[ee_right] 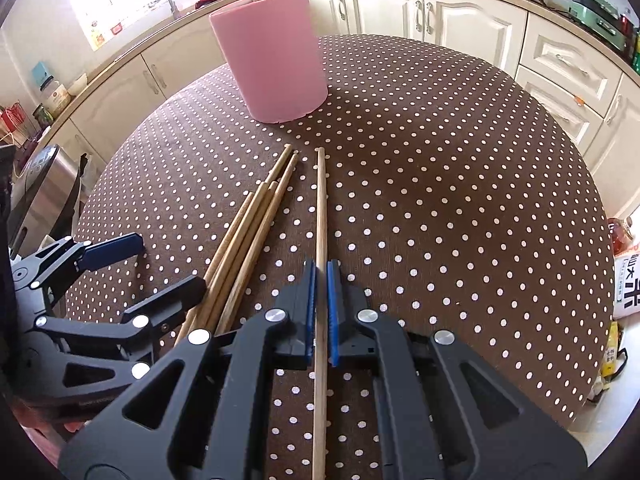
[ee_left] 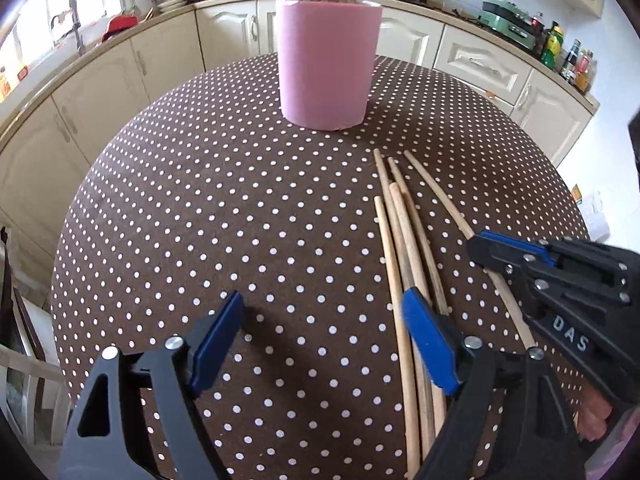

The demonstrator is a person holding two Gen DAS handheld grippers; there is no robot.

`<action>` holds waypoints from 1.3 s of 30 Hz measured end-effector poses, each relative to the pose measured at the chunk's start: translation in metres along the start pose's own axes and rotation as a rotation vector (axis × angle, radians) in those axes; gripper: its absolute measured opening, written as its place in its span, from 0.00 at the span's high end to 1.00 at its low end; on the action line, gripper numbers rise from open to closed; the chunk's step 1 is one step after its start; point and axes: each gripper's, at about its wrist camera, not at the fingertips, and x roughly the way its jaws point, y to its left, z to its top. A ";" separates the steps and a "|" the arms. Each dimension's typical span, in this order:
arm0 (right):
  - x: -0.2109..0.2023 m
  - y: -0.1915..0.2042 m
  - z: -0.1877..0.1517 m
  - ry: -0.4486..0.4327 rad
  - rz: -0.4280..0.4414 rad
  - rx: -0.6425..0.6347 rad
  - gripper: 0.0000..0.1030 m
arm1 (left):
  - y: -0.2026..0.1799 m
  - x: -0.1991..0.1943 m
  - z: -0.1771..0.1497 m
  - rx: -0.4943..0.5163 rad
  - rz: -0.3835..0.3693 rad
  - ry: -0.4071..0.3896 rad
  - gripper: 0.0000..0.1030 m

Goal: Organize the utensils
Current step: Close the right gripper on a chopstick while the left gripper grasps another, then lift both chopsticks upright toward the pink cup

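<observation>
By pink cup (ee_right: 272,60), loose chopstick pile (ee_right: 244,248)

I am reading raised letters "DAS" on the right gripper (ee_left: 486,248) body, while the white bag (ee_right: 628,284) at the table's edge is showing print too distorted to read.

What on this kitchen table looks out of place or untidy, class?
Loose chopsticks lie in a splayed heap on the dotted tablecloth, ends uneven, while others stand in the pink holder. One chopstick lies apart, clamped in the right tongs. Nothing looks spilled or broken.
</observation>
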 end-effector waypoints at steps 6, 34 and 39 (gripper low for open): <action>-0.001 0.000 0.000 0.000 0.002 0.005 0.94 | -0.018 0.015 0.013 0.065 0.094 -0.004 0.15; -0.045 -0.008 -0.001 -0.132 0.121 0.102 0.94 | 0.028 -0.036 0.006 -0.144 -0.045 -0.367 0.94; -0.069 -0.003 0.006 -0.217 0.094 0.074 0.94 | 0.028 -0.055 0.013 -0.173 -0.062 -0.414 0.94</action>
